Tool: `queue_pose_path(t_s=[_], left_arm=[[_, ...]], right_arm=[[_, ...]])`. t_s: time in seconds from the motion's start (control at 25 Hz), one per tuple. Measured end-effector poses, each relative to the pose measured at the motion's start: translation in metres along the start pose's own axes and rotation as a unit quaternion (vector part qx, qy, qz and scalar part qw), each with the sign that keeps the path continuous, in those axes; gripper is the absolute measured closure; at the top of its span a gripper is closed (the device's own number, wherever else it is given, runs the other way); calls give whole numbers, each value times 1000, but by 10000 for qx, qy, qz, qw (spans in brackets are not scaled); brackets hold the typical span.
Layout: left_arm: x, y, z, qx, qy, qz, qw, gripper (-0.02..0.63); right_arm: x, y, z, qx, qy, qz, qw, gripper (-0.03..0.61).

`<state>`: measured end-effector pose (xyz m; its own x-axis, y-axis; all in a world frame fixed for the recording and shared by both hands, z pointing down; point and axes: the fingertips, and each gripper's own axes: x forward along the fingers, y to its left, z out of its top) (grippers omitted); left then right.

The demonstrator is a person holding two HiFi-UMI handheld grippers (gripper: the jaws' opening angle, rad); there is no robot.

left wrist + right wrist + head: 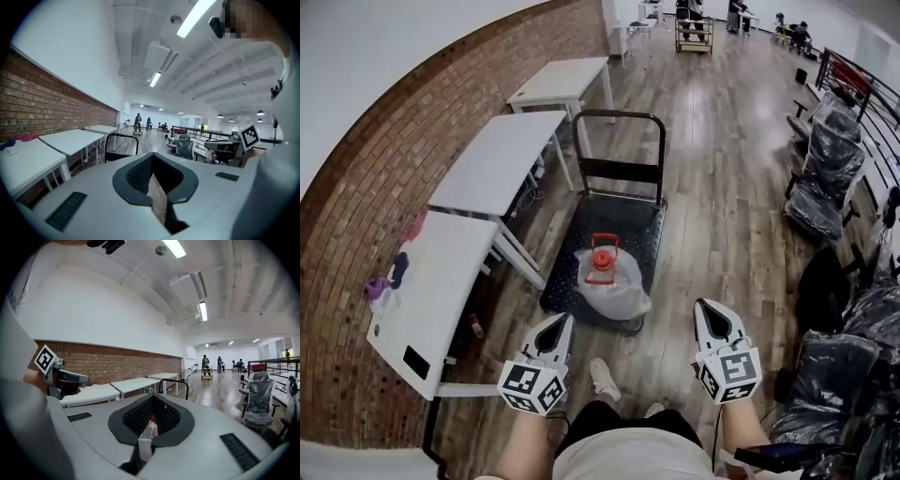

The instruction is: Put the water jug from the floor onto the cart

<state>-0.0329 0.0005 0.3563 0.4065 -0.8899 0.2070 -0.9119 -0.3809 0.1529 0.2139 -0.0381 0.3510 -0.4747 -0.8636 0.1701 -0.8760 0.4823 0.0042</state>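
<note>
No readable text, brand or number turned up in any view. The closest thing was the black-and-white square markers on the left gripper (pixel 564 322) and the right gripper (pixel 703 306) — coded patterns only, no letters or digits. The water jug (pixel 602 267) on the cart (pixel 633 230) showed no legible label — too small to tell.

This is a big open work room, like an office hall. A long brick wall (pixel 356 234) runs down one side, and white tables (pixel 502 159) stand in a row next to it. The floor (pixel 722 187) is wood. Office chairs (pixel 825 169) wrapped in plastic stand on the other side, near a railing (pixel 874 98). Long lights (pixel 156 78) shine on the high ceiling. A flat cart (pixel 622 223) stands on the floor. Far off, people (pixel 205 363) stand by more tables.
</note>
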Motion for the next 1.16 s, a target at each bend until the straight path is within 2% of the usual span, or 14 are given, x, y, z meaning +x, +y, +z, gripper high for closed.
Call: queue_pose_path(t_s=[0.12, 0.36, 0.52, 0.84, 1.16], left_arm=[[-7, -21, 2, 73, 12, -32, 10000, 615], [-14, -37, 10, 82, -186, -252, 9995, 614], [-28, -21, 18, 11, -352, -222, 9991, 614], [-68, 35, 28, -105, -527, -76, 9985, 614], [-80, 44, 20, -229, -483, -185, 9984, 615]], right_arm=[[-24, -6, -2, 94, -15, -17, 10000, 575], [-56, -11, 4, -51, 37, -280, 9996, 577], [-48, 12, 19, -209, 27, -175, 9996, 577], [-15, 90, 45, -289, -15, 179, 9994, 577], [-15, 103, 48, -397, 52, 84, 9992, 577]])
